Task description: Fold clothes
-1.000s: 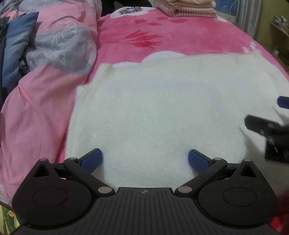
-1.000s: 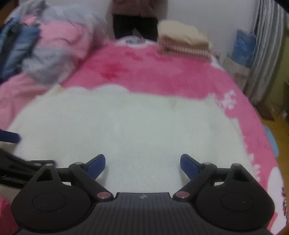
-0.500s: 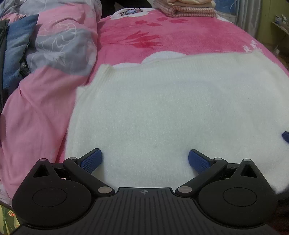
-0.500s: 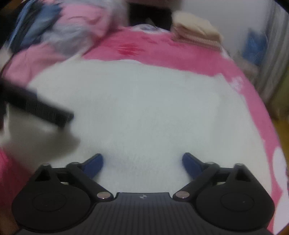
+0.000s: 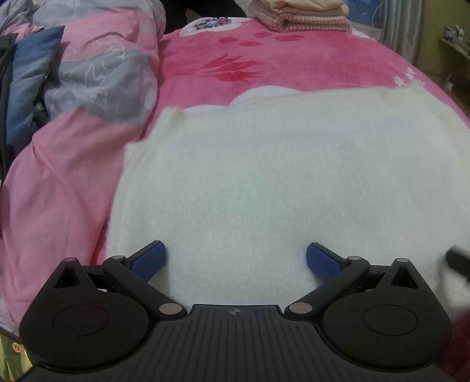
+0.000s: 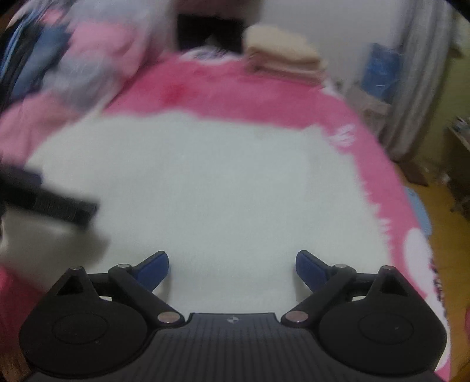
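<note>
A white knit garment [image 5: 279, 176] lies spread flat on the pink bed, with a ribbed edge at its far left corner. My left gripper [image 5: 235, 260] hovers open over the garment's near part, nothing between its blue pads. In the blurred right wrist view the same white garment [image 6: 211, 188] fills the middle, and my right gripper [image 6: 232, 266] is open above its near edge. The other tool shows as a dark blurred bar [image 6: 47, 201] at the left. A dark blurred tip [image 5: 458, 261] of the right tool shows at the right edge of the left wrist view.
A pink, grey and blue duvet [image 5: 73, 97] is heaped along the left of the bed. Folded beige and checked clothes [image 5: 305, 16] are stacked at the far end of the pink blanket [image 5: 264, 58]. Curtains and a blue bag [image 6: 382, 70] stand beyond the bed's right side.
The right gripper has swung about over the garment, its view shifting and blurring. In the left wrist view it left the right edge, and now only a dark tip shows lower down. The left gripper has stayed put.
</note>
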Motion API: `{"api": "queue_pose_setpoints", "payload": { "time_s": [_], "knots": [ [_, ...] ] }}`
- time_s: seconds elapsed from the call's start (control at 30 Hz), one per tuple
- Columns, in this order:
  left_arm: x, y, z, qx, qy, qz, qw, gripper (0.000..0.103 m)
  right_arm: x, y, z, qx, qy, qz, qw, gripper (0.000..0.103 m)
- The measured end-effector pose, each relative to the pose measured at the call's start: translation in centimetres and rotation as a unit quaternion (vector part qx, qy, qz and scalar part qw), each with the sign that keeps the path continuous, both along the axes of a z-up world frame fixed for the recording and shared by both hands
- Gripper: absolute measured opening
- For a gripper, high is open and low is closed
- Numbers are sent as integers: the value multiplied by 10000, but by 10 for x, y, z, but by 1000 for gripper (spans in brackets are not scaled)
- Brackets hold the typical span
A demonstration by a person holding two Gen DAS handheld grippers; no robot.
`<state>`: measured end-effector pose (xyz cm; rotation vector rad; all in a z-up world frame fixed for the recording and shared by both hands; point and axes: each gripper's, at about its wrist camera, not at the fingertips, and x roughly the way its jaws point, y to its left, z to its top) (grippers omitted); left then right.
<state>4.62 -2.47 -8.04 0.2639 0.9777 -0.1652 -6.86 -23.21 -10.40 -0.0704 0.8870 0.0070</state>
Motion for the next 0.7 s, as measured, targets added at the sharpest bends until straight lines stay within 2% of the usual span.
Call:
{"api": "queue_pose_setpoints", "payload": {
  "time_s": [0.1, 0.13, 0.2, 0.37, 0.57, 0.7],
  "knots": [
    [0, -1, -1, 22, 6, 25, 10000, 103, 5, -27, -20, 563, 353, -312, 9973, 101],
    [0, -1, 0, 26, 14, 34, 10000, 103, 7, -27, -19, 586, 390, -329, 9970, 101],
    [1, -2, 0, 32, 25, 50, 10000, 103, 7, -23, -14, 449, 352, -346, 9978, 100],
    [1, -2, 0, 40, 26, 70, 10000, 103, -1, -27, -3, 435, -78, -651, 9969, 95],
    [0, -3, 0, 52, 32, 95, 9999, 103, 10, -32, -13, 405, 68, -673, 9969, 98],
    [0, -2, 0, 50, 26, 89, 9999, 103, 5, -30, -7, 471, -90, -745, 9961, 96]
  ]
}}
